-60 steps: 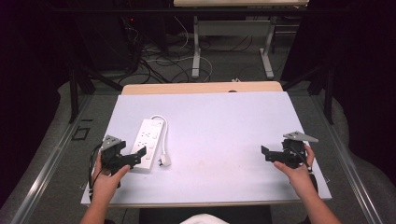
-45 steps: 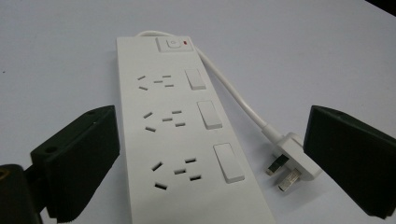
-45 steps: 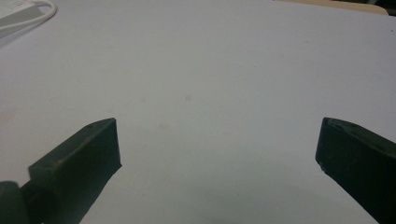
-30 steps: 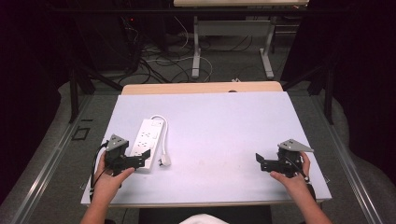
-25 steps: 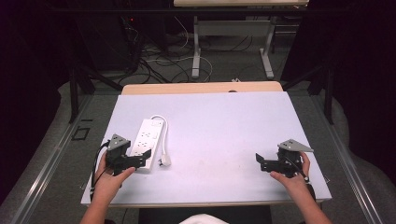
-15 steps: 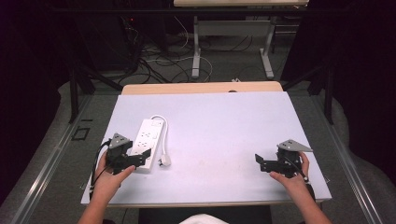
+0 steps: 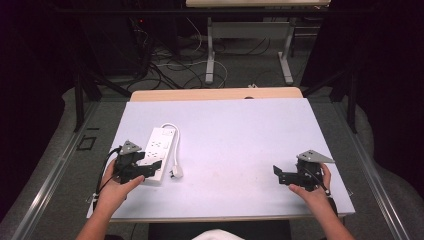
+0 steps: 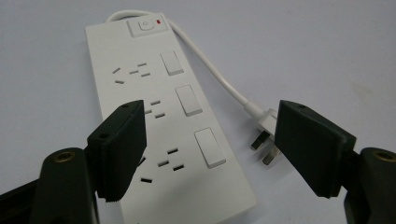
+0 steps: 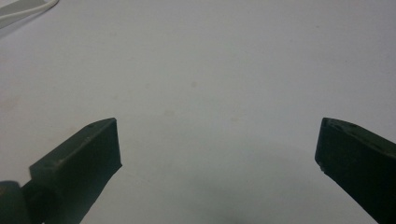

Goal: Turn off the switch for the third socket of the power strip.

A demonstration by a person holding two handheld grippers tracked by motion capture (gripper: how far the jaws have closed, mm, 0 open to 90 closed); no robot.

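On the table (image 7: 240, 125), one power strip (image 7: 159, 150), two tongs.

A white power strip (image 8: 163, 126) is seen on a pale lavender-white table top (image 7: 240, 145), with white rocker switches and dark socket slots patterned in three groups along its face. A small red light is shown beside the white button at its far end. Its cable and plug (image 8: 261, 122) are white too, the prongs a dull metal grey. Both grippers, left (image 8: 210, 154) and right (image 9: 219, 154), are coloured matt black, brass-toned screws being caught at the left one's base.
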